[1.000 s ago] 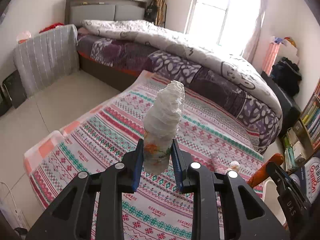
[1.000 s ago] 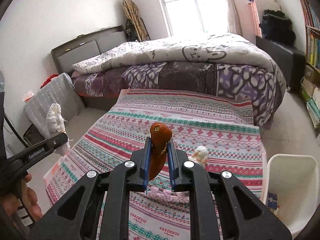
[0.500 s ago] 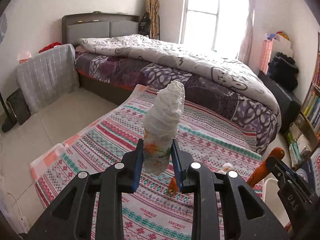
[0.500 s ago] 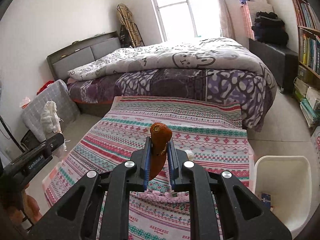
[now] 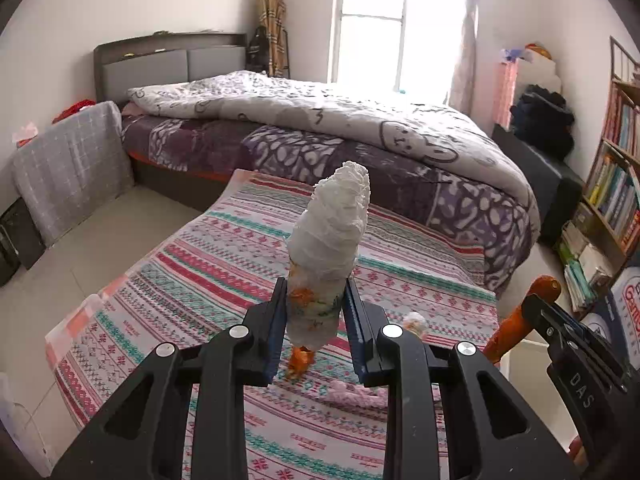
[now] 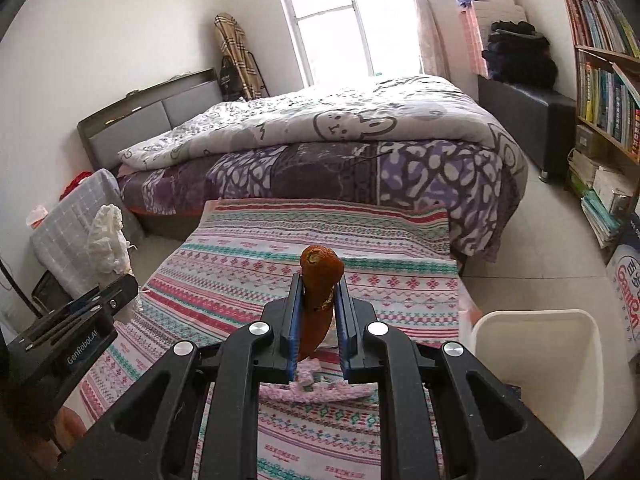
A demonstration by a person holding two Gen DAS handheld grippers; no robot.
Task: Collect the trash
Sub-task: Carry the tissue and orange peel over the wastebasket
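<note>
My left gripper is shut on a crumpled white tissue wad with orange and green stains at its base, held upright above the striped mat. My right gripper is shut on an orange peel, also held above the mat. The white trash bin stands to the right of the mat. On the mat lie a small orange scrap, a small white wad and a pink fuzzy strip. The left gripper shows in the right wrist view, the right one in the left wrist view.
A bed with a purple and white duvet stands beyond the mat. A bookshelf and stacked books line the right wall. A grey checked cushion leans at the left. Tile floor surrounds the mat.
Both grippers have risen and tilted up, so more of the room and the bin shows. Each still holds its item. The orange scrap on the mat has come into view.
</note>
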